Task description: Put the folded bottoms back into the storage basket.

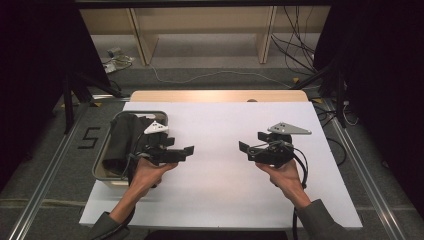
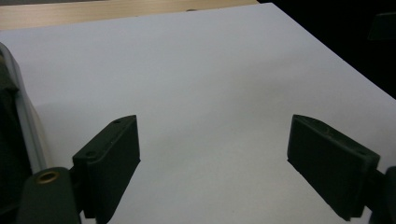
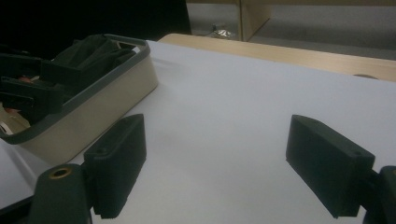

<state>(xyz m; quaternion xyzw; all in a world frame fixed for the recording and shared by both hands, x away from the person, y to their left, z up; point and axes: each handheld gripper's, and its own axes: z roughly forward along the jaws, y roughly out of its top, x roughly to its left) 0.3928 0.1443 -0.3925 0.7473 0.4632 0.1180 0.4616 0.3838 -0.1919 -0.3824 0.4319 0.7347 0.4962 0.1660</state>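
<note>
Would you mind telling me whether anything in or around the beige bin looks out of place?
Nothing stands out. The dark crumpled cloth lies inside the beige grey-rimmed plastic bin at the left edge of the white table sheet, which bears no spill or damage.

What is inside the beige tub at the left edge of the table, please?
The tub holds dark bunched fabric, heaped to its grey rim. Anything beneath the fabric is covered, and the left gripper hides part of the tub's right side in the high view.
</note>
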